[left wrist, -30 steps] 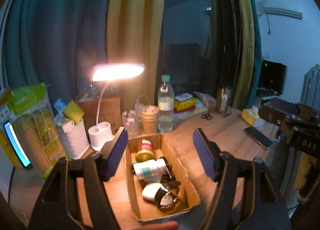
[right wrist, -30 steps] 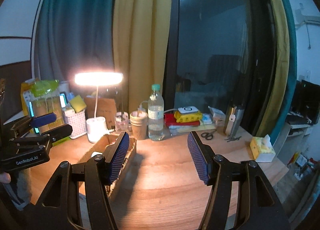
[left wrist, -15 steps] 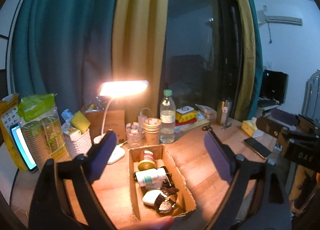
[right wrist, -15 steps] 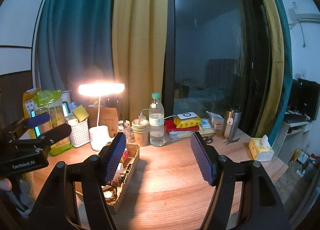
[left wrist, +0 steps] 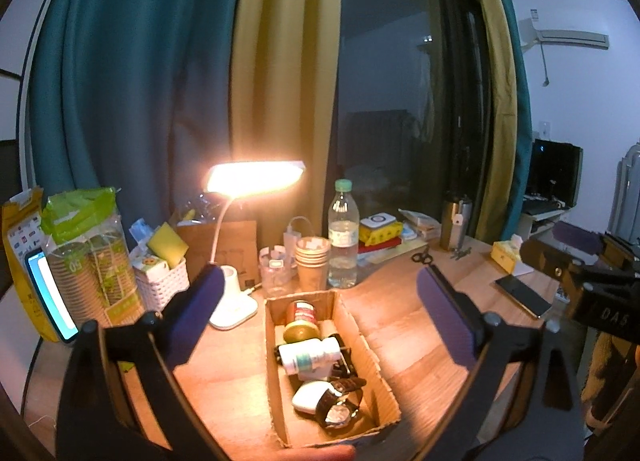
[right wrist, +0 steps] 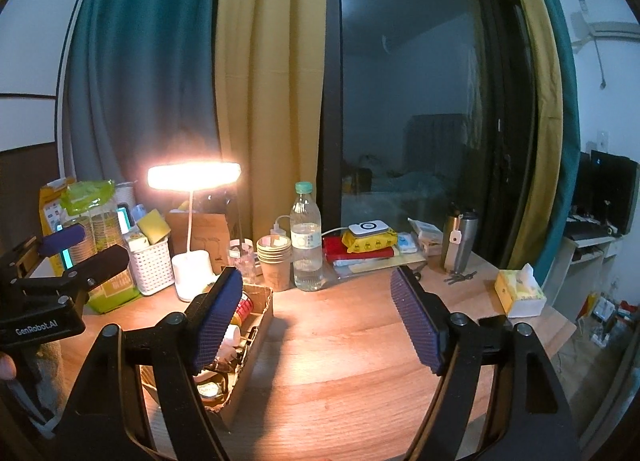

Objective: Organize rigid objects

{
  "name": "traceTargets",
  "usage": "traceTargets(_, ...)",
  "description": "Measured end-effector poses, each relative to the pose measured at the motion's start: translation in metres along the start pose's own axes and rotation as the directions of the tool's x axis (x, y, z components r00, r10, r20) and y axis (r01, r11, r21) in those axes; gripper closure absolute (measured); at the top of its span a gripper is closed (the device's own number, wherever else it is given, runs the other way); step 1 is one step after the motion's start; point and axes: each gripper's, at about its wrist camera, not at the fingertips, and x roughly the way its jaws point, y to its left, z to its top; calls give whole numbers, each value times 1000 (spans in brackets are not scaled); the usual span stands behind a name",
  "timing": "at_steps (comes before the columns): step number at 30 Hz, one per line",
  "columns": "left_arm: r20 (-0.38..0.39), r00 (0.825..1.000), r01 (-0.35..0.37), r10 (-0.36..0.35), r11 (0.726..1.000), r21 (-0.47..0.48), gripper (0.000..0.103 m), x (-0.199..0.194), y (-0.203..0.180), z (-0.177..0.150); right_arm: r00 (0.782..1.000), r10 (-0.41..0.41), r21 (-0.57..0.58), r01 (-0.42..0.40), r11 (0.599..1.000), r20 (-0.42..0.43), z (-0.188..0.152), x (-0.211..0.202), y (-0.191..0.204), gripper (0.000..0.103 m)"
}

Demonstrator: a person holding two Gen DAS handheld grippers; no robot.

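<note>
A cardboard box (left wrist: 370,349) lies on the wooden desk (left wrist: 400,325). It holds a red-lidded jar (left wrist: 303,313), a white pill bottle (left wrist: 310,355), a white case (left wrist: 307,397) and a wristwatch (left wrist: 338,413). My left gripper (left wrist: 320,317) is open and empty, held above and in front of the box. My right gripper (right wrist: 316,321) is open and empty over the bare desk, with the box (right wrist: 252,341) by its left finger. The left gripper also shows in the right wrist view (right wrist: 60,257), at the left edge.
A lit desk lamp (left wrist: 236,301), a white basket (left wrist: 160,281), stacked paper cups (left wrist: 312,265), a water bottle (left wrist: 342,237), books (right wrist: 364,249), scissors (left wrist: 421,257), a steel flask (right wrist: 458,243), a tissue box (right wrist: 520,293) and a phone (left wrist: 522,295) stand around the desk.
Both grippers have pulled back and risen, so the box looks smaller and sits lower in view. Both stay open and empty.
</note>
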Motion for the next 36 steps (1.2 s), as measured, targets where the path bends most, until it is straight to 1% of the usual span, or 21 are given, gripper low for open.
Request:
traceTargets(12,-17,1000,19,-19,1000,3,5,-1,-1,0,1000,-6,4,6,1000,-2,-3,1,-3,24)
traceTargets(15,-24,1000,20,-20,1000,-12,5,-1,2,-1,1000,-5,3,5,1000,-3,-3,1,-3,24)
traceTargets(36,-21,1000,19,-19,1000,-14,5,-4,3,-2,1000,-6,4,6,1000,-5,-3,0,-4,24)
